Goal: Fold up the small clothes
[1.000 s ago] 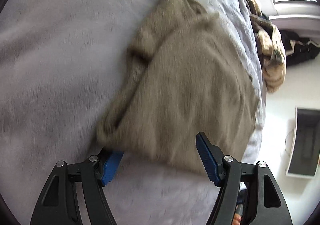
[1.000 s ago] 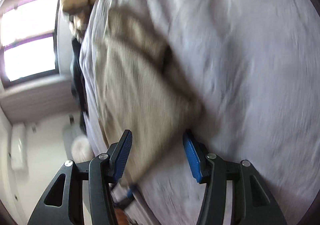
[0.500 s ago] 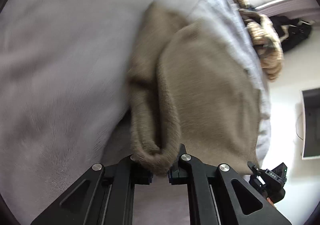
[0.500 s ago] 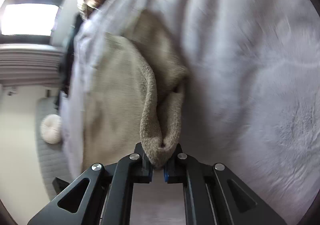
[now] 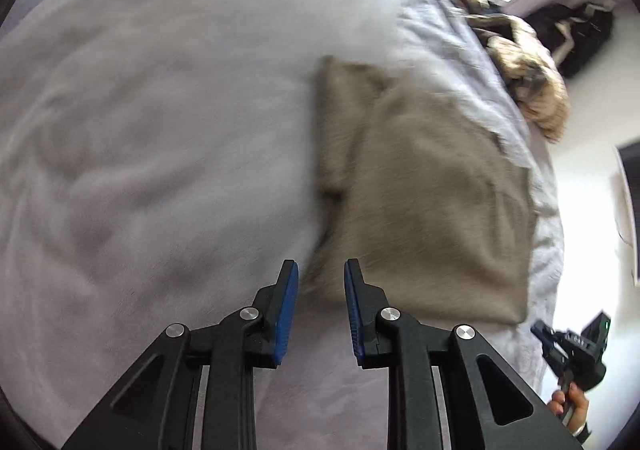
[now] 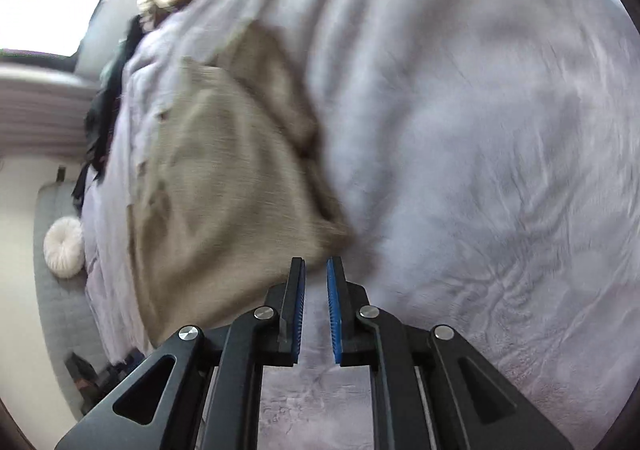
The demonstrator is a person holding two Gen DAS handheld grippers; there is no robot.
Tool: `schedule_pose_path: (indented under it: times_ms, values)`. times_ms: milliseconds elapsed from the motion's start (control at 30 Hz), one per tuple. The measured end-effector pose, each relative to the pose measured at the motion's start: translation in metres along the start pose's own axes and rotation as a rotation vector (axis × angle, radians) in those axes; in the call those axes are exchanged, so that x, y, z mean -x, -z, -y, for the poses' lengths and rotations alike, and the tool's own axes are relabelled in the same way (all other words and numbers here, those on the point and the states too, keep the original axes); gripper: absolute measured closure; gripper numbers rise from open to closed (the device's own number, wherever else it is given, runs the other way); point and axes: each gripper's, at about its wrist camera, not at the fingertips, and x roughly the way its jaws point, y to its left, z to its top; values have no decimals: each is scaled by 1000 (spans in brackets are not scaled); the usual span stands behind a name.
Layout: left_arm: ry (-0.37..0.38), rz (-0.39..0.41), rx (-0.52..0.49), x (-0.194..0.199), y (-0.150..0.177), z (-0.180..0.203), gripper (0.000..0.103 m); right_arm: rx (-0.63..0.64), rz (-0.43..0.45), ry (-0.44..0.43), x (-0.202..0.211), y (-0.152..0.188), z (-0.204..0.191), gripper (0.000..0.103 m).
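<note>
Pale lilac blanket [image 5: 160, 154] is spread under everything, filling most of both wrist views; creases are seen to the right of the right-hand jaws.

Tan knit garment [image 5: 424, 202] is laid flat on the blanket, folded to a rough rectangle, with a narrower folded strip showing along one long side. In the left wrist view it is seen ahead and to the right of the jaws, its near-left corner just beyond the fingertips. Its long axis is run away from the jaws, slightly rightward. In the right wrist view the same garment [image 6: 224, 186] is found ahead and to the left, its near corner just past the tips, with the long axis leaning up and left. Both frames are motion-blurred, so edges are soft.

Left gripper [image 5: 321, 266]: jaws are set moderately apart, blue pads facing, nothing held between them. Contact with the garment corner cannot be judged.

Right gripper [image 6: 316, 262]: jaws are parted by only a narrow gap, nothing gripped; bare blanket is seen through the slot.

The right gripper [image 5: 576, 350] is also caught low at the right edge of the left wrist view, off the blanket.
</note>
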Motion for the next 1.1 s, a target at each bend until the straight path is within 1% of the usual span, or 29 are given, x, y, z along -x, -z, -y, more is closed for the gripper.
schedule_pose_path:
  times_ms: [133,167,200,267,300,333,400,433,467,533,600,700,733,767,900,1100]
  values:
    - [39,-16,-88,-31,-11,39,79,113,-25,-1,-25,-13,-40,90]
    - [29,-23,-103,-43,-13,45,79,128,-33,4,-34,-15,-47,90]
    - [-4,-28,-115,-54,-16,47,79,141,-43,16,-42,-16,-50,90]
    - [-63,-43,-110,-73,-17,45,79,156,-75,79,-62,-16,-44,91]
    - [-53,-52,-91,-78,-17,40,79,153,-100,119,-72,-16,-36,91]
    - [-32,-61,-61,-82,-16,31,79,137,-114,123,-78,-15,-29,96]
    - [5,-75,-25,-80,-14,21,79,74,-111,59,-80,-16,-10,100]
    - [5,-76,-27,-78,-12,20,79,57,-110,51,-77,-16,-5,103]
    - [-5,-76,-39,-75,-11,21,79,49,-107,48,-74,-16,-2,103]
    - [-35,-81,-70,-70,-6,23,79,60,-105,65,-69,-14,-2,103]
    - [-59,-88,-71,-67,-2,27,79,72,-111,93,-65,-12,-5,103]
    - [-62,-103,-60,-60,3,25,79,61,-112,109,-57,-7,-9,103]
    - [-65,-108,-58,-58,5,24,79,51,-112,110,-54,-5,-11,100]
    - [-72,-112,-59,-55,6,25,79,43,-114,110,-51,-4,-12,99]
    - [-92,-121,-73,-44,15,30,79,38,-119,108,-39,6,-15,99]
    - [-109,-144,-104,-32,25,41,79,27,-126,91,-27,23,-30,99]
